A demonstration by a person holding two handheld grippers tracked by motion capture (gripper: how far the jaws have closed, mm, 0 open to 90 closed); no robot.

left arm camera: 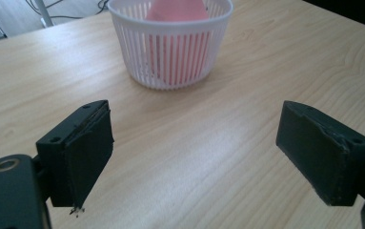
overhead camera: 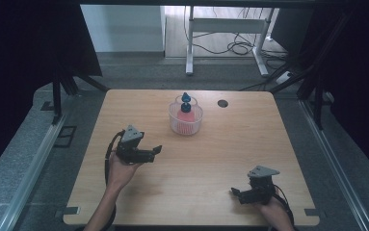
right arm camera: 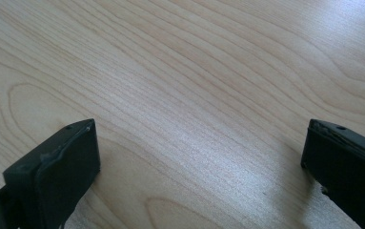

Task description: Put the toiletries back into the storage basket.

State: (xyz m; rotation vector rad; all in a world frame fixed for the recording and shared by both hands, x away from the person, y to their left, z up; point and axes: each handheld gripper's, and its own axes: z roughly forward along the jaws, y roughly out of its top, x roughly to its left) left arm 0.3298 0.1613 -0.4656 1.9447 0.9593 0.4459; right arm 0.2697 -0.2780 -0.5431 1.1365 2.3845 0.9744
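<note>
A white slatted basket [overhead camera: 186,120] stands on the wooden table [overhead camera: 220,154] toward the back centre, with a pink thing inside and a blue piece [overhead camera: 186,102] sticking up from it. In the left gripper view the basket [left arm camera: 170,43] sits ahead of the jaws, pink showing through its slats. My left gripper [overhead camera: 157,151] hovers at the left of the table, pointing right toward the basket, open and empty; its jaws [left arm camera: 194,157] stand wide apart. My right gripper [overhead camera: 234,192] rests near the front right edge, open, with bare wood between its jaws [right arm camera: 199,167].
A round cable hole [overhead camera: 222,103] lies in the tabletop right of the basket. Beyond the table stand a white desk frame [overhead camera: 225,29] and cables on the floor. Dark curtains and metal rails flank both sides.
</note>
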